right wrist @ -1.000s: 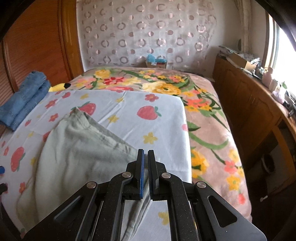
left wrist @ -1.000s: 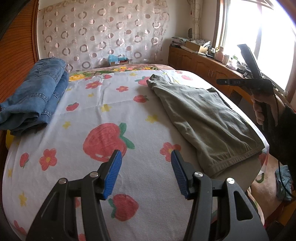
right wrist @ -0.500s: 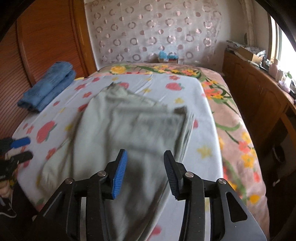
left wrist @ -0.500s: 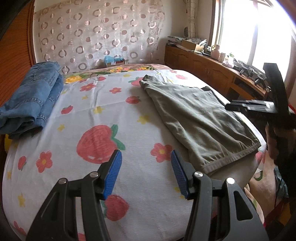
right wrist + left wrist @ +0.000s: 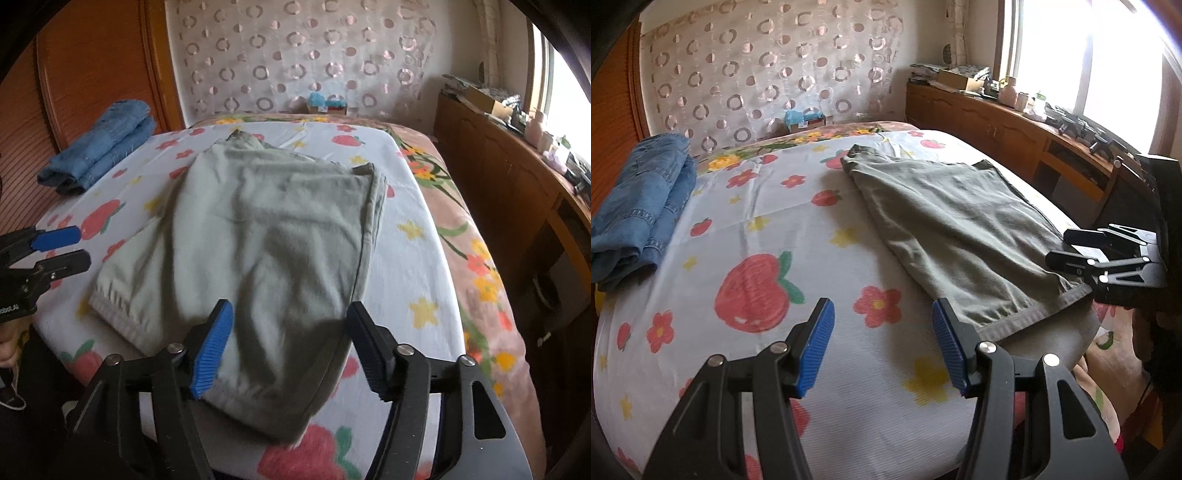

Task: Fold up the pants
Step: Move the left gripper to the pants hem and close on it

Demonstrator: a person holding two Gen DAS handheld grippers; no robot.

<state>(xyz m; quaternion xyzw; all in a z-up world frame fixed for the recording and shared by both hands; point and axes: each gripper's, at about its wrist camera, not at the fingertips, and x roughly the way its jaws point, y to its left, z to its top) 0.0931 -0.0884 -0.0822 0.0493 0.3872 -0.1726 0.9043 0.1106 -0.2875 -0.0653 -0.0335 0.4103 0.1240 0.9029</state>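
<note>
Olive-green pants (image 5: 953, 225) lie folded lengthwise on the strawberry-print sheet (image 5: 768, 229), their hem at the near edge of the bed. They also show in the right wrist view (image 5: 266, 236). My left gripper (image 5: 882, 347) is open and empty, above the sheet just left of the hem. My right gripper (image 5: 288, 343) is open and empty, low over the near end of the pants. It shows at the right edge of the left wrist view (image 5: 1071, 254). The left gripper shows at the left edge of the right wrist view (image 5: 62, 247).
Folded blue jeans (image 5: 639, 199) lie at the far left of the bed, also in the right wrist view (image 5: 107, 144). A wooden headboard (image 5: 96, 66) stands on the left. A wooden cabinet (image 5: 517, 177) cluttered with small items runs along the right under the window.
My right gripper has opened, let go of the pants and drawn back to their near end. The pants now lie flat. My left gripper stayed open and shifted slightly.
</note>
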